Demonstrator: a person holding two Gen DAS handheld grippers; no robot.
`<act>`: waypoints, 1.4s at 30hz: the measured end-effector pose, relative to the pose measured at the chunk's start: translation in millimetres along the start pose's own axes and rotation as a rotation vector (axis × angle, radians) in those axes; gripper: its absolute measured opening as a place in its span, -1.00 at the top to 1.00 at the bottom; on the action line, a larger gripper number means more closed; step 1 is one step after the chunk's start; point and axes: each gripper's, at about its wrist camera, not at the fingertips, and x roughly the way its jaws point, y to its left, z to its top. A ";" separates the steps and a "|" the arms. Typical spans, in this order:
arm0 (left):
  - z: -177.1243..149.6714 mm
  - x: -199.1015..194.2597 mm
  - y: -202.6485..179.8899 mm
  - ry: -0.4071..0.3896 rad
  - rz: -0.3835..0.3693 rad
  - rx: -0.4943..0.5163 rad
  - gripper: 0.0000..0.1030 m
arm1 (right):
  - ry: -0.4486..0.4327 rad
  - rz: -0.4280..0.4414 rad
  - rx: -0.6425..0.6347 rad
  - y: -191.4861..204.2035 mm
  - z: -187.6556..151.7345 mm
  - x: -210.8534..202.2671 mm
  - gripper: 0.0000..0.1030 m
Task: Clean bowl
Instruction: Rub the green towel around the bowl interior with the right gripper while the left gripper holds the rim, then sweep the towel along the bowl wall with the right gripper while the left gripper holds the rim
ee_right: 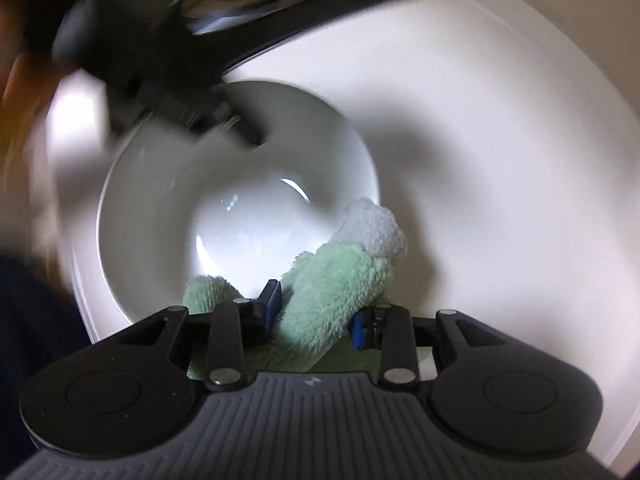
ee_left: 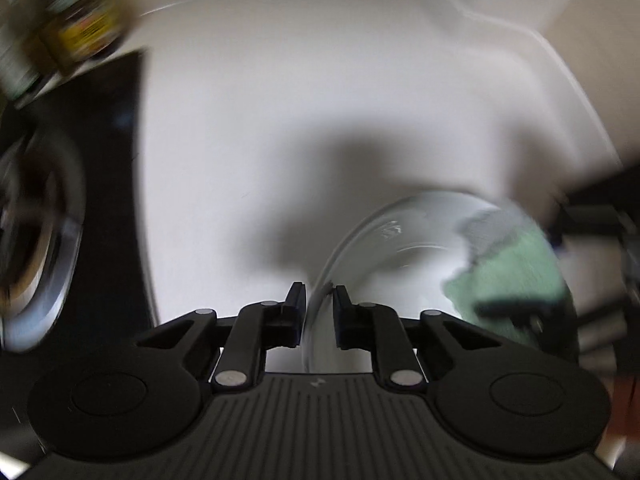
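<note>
A white bowl (ee_left: 400,248) (ee_right: 168,208) rests on a white surface (ee_left: 280,100). In the left wrist view its rim runs up between the pads of my left gripper (ee_left: 319,308), which is shut on it. The right wrist view shows that gripper (ee_right: 236,124) as a dark blur over the bowl's far rim. My right gripper (ee_right: 316,316) is shut on a rolled green and white cloth (ee_right: 332,288), which lies over the bowl's near rim and reaches inside. In the left wrist view the cloth (ee_left: 516,268) lies against the bowl's right side, with the right gripper's dark fingers (ee_left: 512,312) blurred on it.
The white surface (ee_right: 500,160) has a raised, rounded edge. A black counter (ee_left: 108,200) borders it, with a round metallic thing (ee_left: 40,240) on it. Blurred yellow-labelled containers (ee_left: 80,28) stand at the back left. A person's sleeve (ee_right: 24,320) shows at the left.
</note>
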 end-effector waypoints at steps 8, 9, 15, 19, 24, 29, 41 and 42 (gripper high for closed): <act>31.1 8.9 -20.2 0.084 -0.027 0.145 0.66 | 0.082 0.019 -0.510 -2.6 27.5 2.8 0.44; 30.8 9.1 -14.2 0.071 -0.047 0.083 0.58 | 0.075 0.018 -0.496 -4.2 27.0 1.8 0.44; 10.4 3.2 5.9 -0.078 -0.047 -0.175 0.45 | -0.005 -0.058 -0.023 -14.6 3.9 0.1 0.47; 4.7 10.5 25.2 -0.136 -0.018 -0.318 0.44 | -0.115 -0.081 0.511 -13.8 -30.9 -17.4 0.48; -14.1 10.8 11.0 -0.202 0.111 -0.444 0.35 | -0.279 0.037 1.154 15.5 -92.4 -32.6 0.39; -14.7 5.4 3.4 -0.143 0.150 -0.346 0.63 | -0.246 -0.007 0.960 11.1 -63.8 -11.3 0.39; 23.0 7.6 -6.7 0.008 0.076 0.050 0.67 | 0.007 -0.123 -0.160 -2.3 1.5 -9.5 0.50; 23.3 8.7 -6.2 -0.001 0.080 0.038 0.61 | 0.001 -0.120 -0.170 -4.0 0.8 -10.5 0.50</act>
